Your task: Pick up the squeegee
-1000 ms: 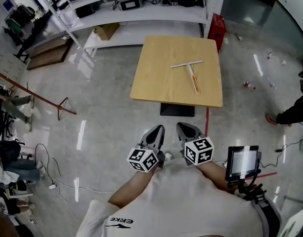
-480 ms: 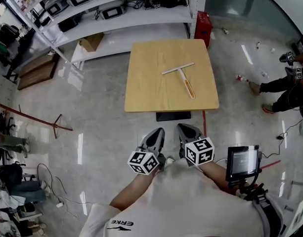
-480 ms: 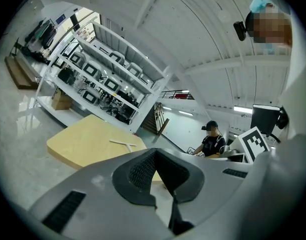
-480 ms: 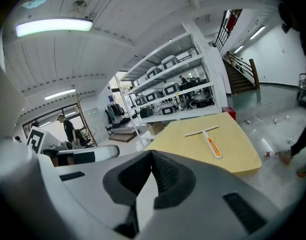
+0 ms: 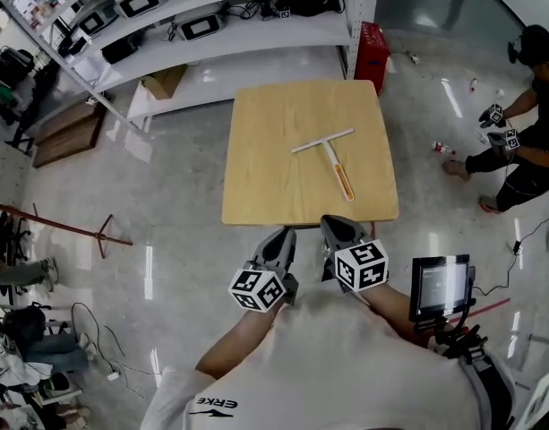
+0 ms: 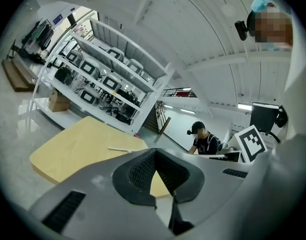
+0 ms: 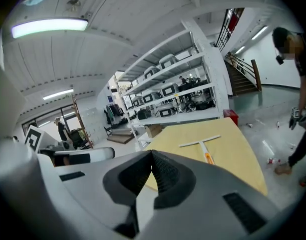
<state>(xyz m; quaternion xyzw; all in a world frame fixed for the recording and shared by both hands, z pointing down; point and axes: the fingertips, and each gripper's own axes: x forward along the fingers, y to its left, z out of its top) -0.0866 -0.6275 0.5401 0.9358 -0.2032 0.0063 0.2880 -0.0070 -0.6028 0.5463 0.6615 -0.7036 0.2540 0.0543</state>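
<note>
- The squeegee (image 5: pixel 326 155) is lying flat on a square wooden table (image 5: pixel 265 186), right of centre. Its blade is facing the shelves (image 5: pixel 247 47) and its orange handle end is pointing toward the person.
- The left gripper (image 5: pixel 278 243) is hovering by the table's near edge, jaws pressed together on nothing.
- The right gripper (image 5: pixel 338 231) is hovering just beside it, jaws also pressed together and empty, well apart from the squeegee.
- Another person (image 5: pixel 525 141) is bending down at the far right.

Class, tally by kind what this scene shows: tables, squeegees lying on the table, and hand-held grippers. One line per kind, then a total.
Table: 1
Squeegee: 1
Grippers: 2 (left gripper, right gripper)
Total: 4
</note>
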